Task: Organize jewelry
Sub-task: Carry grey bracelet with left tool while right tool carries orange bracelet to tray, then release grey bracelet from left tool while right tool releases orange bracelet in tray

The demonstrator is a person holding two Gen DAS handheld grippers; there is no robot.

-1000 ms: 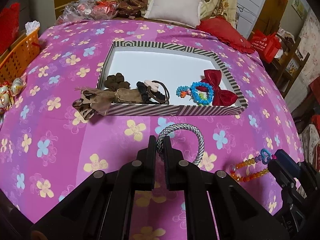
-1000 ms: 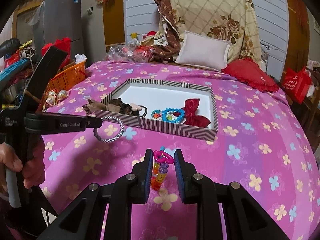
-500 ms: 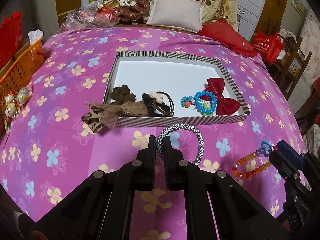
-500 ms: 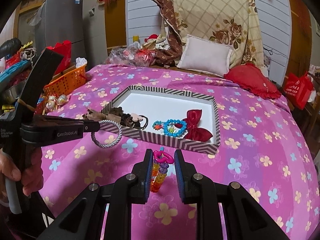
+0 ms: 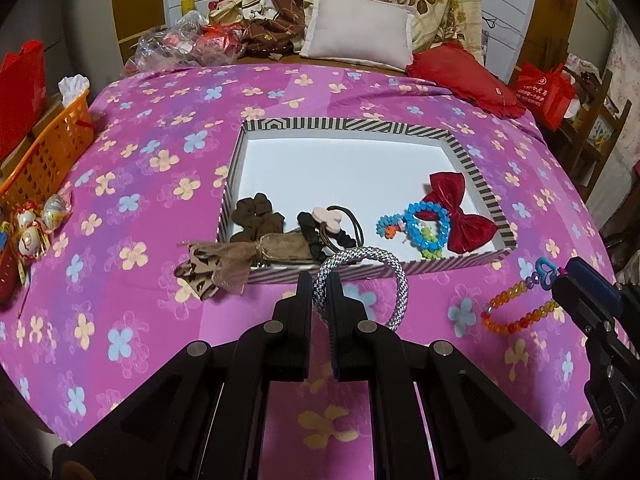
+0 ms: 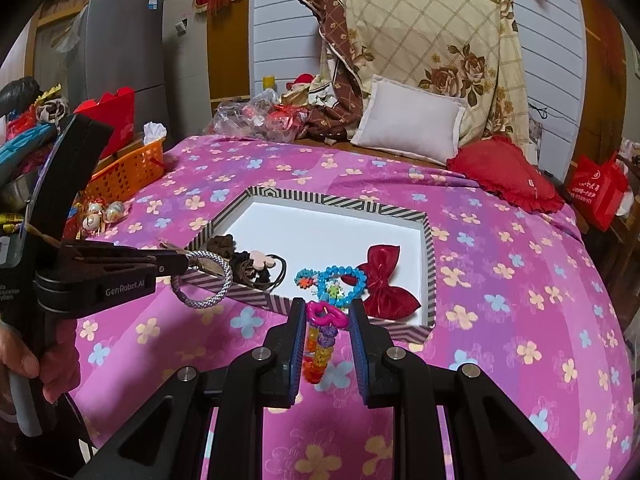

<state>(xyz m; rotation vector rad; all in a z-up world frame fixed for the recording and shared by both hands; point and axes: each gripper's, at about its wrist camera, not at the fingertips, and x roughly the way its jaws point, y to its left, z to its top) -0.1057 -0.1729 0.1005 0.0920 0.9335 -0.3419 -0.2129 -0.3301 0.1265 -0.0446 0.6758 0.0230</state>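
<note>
A striped box (image 5: pixel 360 125) (image 6: pixel 332 201) with a white floor lies on the pink flowered bedspread. My left gripper (image 5: pixel 321 280) (image 6: pixel 182 265) is shut on a grey braided rope bracelet (image 5: pixel 394 276) (image 6: pixel 216 298), held in the air just before the box's near wall. My right gripper (image 6: pixel 325 308) is shut on a beaded bracelet (image 6: pixel 318 354) (image 5: pixel 516 308) with a pink heart clasp, its orange beads hanging down, near the box's front right corner. Inside the box lie a red bow (image 5: pixel 460 216), a blue bead bracelet (image 5: pixel 424 226), dark hair ties (image 5: pixel 332 232) and a brown scrunchie (image 5: pixel 256 216).
A leopard-print bow (image 5: pixel 216 268) hangs over the box's near left corner. An orange basket (image 5: pixel 48 148) and wrapped eggs (image 5: pixel 34 228) sit at the left edge of the bed. Pillows (image 6: pixel 408 128) and a red cushion (image 6: pixel 504 172) lie at the far end. A hand (image 6: pixel 24 360) holds the left gripper's handle.
Both grippers have moved up and toward the box, each still holding its bracelet. The box now looks closer in both views.
</note>
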